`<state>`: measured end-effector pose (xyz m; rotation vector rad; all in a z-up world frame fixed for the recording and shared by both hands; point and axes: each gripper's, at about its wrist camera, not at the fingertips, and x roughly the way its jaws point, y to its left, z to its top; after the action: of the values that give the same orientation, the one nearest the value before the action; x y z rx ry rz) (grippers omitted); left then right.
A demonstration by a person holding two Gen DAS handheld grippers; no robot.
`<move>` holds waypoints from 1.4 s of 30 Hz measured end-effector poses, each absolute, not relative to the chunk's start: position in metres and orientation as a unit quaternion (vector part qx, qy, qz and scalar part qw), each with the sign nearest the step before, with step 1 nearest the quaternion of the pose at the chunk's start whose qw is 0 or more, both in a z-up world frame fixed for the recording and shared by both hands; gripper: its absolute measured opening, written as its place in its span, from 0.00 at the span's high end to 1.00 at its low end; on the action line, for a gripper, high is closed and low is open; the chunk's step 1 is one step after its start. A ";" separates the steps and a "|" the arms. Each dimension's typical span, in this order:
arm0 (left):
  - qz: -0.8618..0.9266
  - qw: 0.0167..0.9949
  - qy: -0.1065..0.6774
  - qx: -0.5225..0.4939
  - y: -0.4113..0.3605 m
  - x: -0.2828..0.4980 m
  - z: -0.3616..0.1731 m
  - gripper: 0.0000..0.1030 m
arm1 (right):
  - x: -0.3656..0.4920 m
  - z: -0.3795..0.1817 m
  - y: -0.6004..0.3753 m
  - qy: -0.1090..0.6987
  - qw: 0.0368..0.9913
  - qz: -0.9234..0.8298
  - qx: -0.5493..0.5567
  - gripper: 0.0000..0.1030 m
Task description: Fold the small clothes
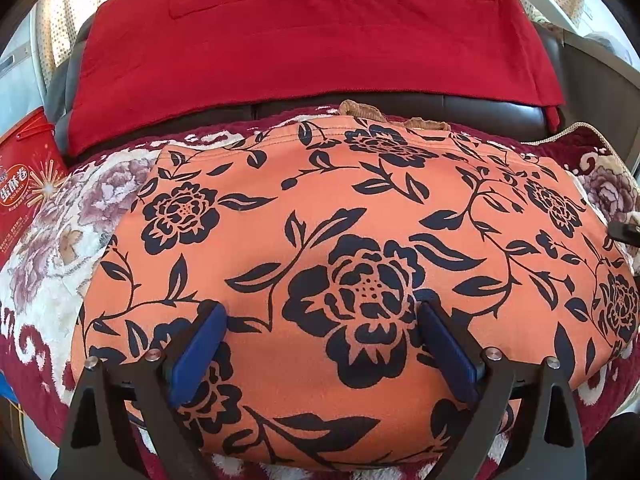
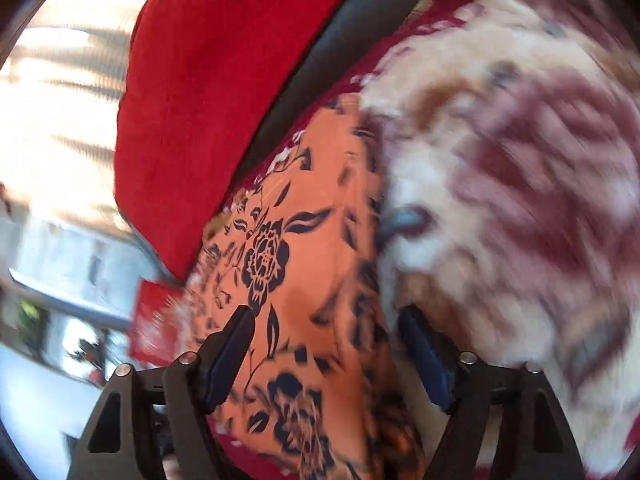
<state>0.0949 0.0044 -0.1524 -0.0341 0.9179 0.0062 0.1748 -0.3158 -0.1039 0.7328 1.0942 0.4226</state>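
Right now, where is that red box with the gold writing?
In the left wrist view the red box sits at the far left edge, beside the floral blanket and left of the orange flowered garment.

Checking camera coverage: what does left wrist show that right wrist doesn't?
Left wrist only: the whole orange flowered garment spread flat, sharp, plus the tip of the other tool at its right edge. Right wrist only: blurred bright window area. Both: red cloth, patterned blanket, red box, open tongs over the garment, left, right.
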 end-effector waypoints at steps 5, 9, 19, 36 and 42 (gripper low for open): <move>0.004 0.898 0.440 -0.012 0.003 0.095 -0.154 0.05 | 0.172 -0.067 -0.277 0.504 0.824 0.168 0.194 0.84; 0.007 0.894 0.448 -0.006 0.002 0.097 -0.146 0.05 | 0.162 -0.066 -0.261 0.490 0.858 0.113 0.107 0.84; -0.007 0.900 0.435 0.001 -0.010 0.099 -0.155 0.05 | 0.193 -0.070 -0.322 0.454 0.831 0.133 0.292 0.20; -0.020 0.895 0.445 -0.006 0.003 0.098 -0.143 0.06 | 0.239 -0.069 -0.259 0.483 0.870 0.022 0.099 0.77; 0.071 0.898 0.430 -0.063 0.101 0.069 -0.126 0.06 | 0.161 -0.021 -0.253 0.372 0.915 0.050 0.150 0.10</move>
<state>0.0692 0.1009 -0.1264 -0.1301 0.8901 0.1466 0.1615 -0.2527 -0.0209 0.3094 0.7653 0.1028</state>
